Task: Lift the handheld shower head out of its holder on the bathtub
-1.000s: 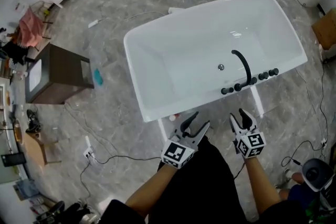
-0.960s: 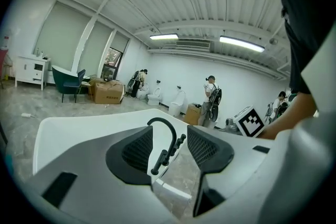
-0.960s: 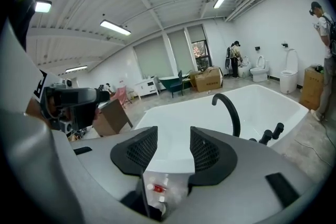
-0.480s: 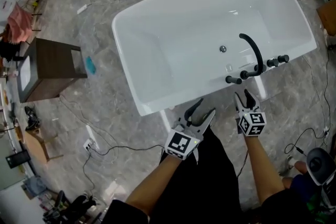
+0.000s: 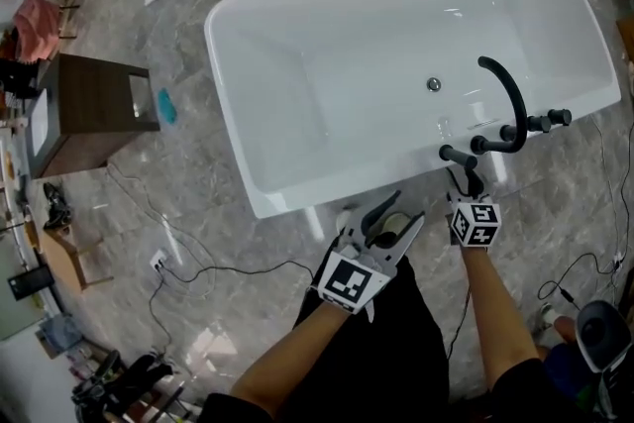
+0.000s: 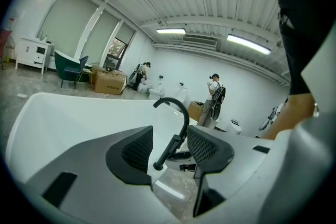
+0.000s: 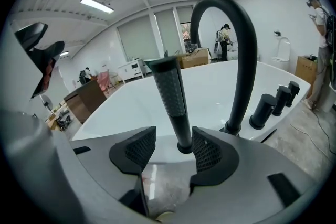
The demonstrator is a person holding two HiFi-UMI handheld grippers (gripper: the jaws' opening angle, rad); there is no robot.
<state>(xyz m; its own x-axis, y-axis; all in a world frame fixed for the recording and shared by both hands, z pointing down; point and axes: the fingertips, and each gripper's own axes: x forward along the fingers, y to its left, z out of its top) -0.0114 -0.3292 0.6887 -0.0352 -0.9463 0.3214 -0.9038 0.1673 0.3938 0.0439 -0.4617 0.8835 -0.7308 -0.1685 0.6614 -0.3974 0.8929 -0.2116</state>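
The black handheld shower head [image 7: 172,99] stands upright in its holder on the white bathtub's rim [image 5: 327,198], left of the curved black spout [image 5: 507,99]. It also shows in the head view [image 5: 456,155]. My right gripper [image 5: 466,179] points at its base from the near side. The jaws [image 7: 174,147] are opening, and the handle stands in the gap just past the tips, untouched by the pads. My left gripper [image 5: 398,213] hangs open below the rim, further left. In its own view, the left gripper [image 6: 170,148] frames the distant shower head [image 6: 169,150], with nothing held.
Black knobs [image 7: 262,110] line the rim right of the spout [image 7: 239,44]. A dark wooden cabinet [image 5: 89,114] stands left of the tub, and cables [image 5: 198,264] trail over the grey floor. People [image 6: 214,98] and toilets are far behind the tub.
Both grippers sank and closed in on the tub's near rim. The right gripper came up to the shower head's base and its jaws widened.
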